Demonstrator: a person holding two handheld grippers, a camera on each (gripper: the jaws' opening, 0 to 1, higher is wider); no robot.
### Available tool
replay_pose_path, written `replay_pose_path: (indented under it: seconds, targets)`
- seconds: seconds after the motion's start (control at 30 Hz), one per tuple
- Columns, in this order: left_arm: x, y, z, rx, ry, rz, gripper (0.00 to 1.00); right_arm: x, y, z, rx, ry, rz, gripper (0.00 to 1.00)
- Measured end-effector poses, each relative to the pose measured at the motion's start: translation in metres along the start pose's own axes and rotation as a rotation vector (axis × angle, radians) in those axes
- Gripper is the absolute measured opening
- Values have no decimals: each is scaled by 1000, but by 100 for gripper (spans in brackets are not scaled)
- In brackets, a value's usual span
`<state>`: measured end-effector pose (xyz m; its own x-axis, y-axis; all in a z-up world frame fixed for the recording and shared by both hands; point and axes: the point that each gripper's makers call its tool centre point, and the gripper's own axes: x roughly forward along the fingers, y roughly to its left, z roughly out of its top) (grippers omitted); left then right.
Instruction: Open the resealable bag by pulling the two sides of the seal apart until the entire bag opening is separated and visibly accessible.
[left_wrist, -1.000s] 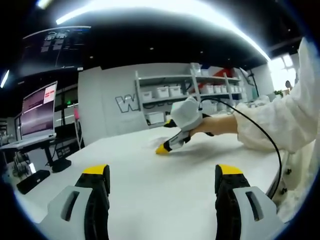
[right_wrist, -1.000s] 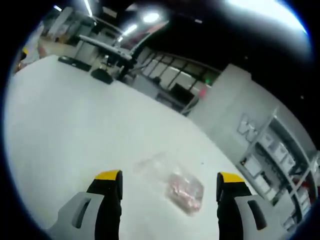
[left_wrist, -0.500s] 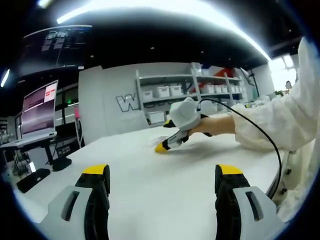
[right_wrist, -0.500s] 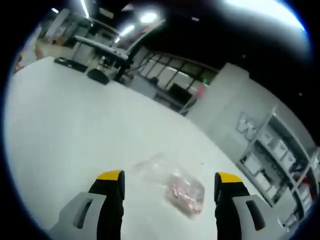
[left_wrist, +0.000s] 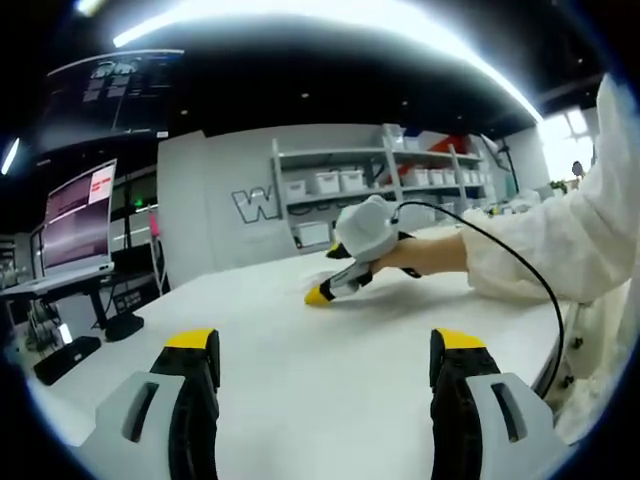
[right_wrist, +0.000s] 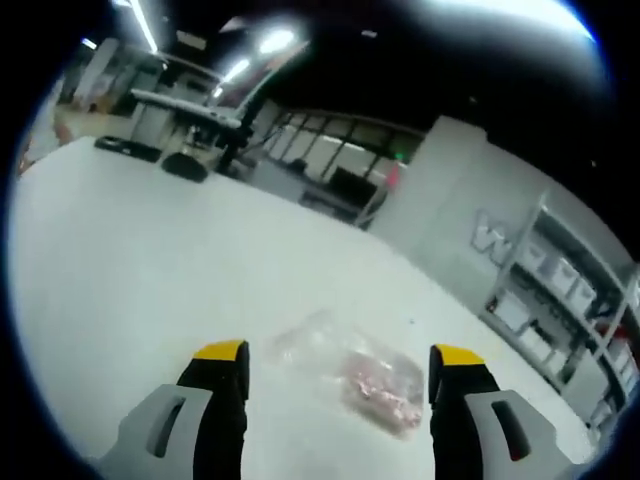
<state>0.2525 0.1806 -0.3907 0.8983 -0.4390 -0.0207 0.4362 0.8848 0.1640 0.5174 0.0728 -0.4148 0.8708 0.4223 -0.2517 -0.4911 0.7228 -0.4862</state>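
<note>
Resealable bag (right_wrist: 350, 372) lies flat on white bench (right_wrist: 120, 260), just ahead of our right gripper (right_wrist: 336, 362), jaws spread, empty. Left gripper (left_wrist: 328, 345) spread too, well apart from bag. Risk we see: jaws pinch both film layers together, seal stays shut; thin clear film slips.

Your left gripper (left_wrist: 327, 352) has two grey jaws with black inner faces, each capped by a yellow tip and cut with a narrow slot on its outer side. Your right gripper (right_wrist: 340, 362) is built the same way: grey shells, black inner sides, yellow tips. Seen from the left gripper view, that right gripper carries a rounded white housing above a black body, and a thin black cable (left_wrist: 520, 265) loops away from it. Your sleeve (left_wrist: 560, 235) is white, loose and creased, with a slightly textured weave.
</note>
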Motion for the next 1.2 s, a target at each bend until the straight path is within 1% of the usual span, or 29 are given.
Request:
replay_pose_path:
  seconds: [0.1, 0.27, 0.5, 0.7, 0.8, 0.97, 1.13, 1.2]
  targets:
    - [0, 1, 0, 0, 0, 2, 85, 1, 1, -1, 30, 2, -3, 73]
    - [0, 3, 0, -1, -1, 4, 85, 3, -1, -2, 43, 1, -13, 73]
    - [-1, 5, -1, 0, 0, 7, 85, 6, -3, -3, 41, 1, -23, 70]
    - [0, 6, -1, 1, -1, 6, 85, 6, 1, -2, 36, -6, -19, 66]
    - [0, 6, -2, 2, 0, 5, 85, 8, 3, -3, 52, -11, -14, 62]
    - [1, 6, -2, 1, -2, 5, 85, 10, 8, -4, 80, -27, 3, 53]
    - [1, 5, -3, 1, -1, 5, 85, 12, 9, -4, 85, -37, 10, 48]
    - [1, 5, -3, 1, -1, 4, 85, 14, 10, -6, 102, -39, 13, 43]
